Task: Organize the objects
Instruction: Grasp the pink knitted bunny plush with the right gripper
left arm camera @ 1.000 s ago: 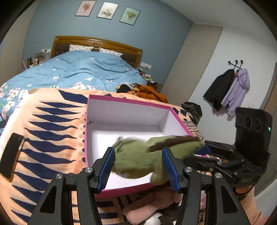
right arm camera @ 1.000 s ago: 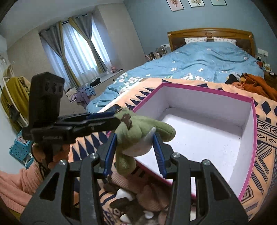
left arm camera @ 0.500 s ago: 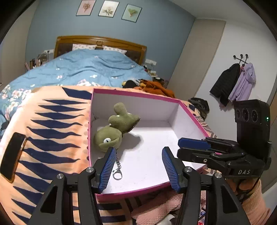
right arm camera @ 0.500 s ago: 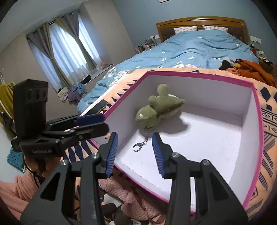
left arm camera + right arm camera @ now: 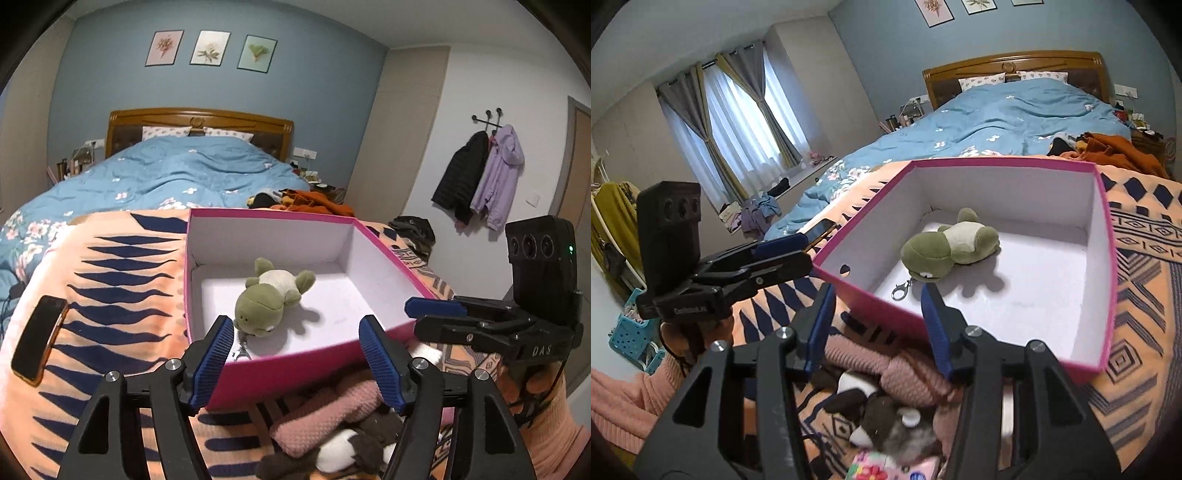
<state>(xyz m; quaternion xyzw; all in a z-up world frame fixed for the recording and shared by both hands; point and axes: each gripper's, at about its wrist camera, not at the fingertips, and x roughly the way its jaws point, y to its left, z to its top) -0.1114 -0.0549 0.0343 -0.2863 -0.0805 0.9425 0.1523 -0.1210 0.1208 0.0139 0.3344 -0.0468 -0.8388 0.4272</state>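
Green plush (image 5: 271, 295) lying in pink box (image 5: 280, 373); left hand-held gripper (image 5: 297, 356) empty, just widened

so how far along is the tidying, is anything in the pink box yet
Done: the green plush toy lies inside the pink box. In hand: nothing; the left gripper and right gripper are both open and empty, jaws just widened. Left: the pink knitted plush and the brown plush lie in front of the box.

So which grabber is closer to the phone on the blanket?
Left. The left gripper is beside the box's phone-side corner, nearer the phone; the right gripper is farther along the box's near wall.
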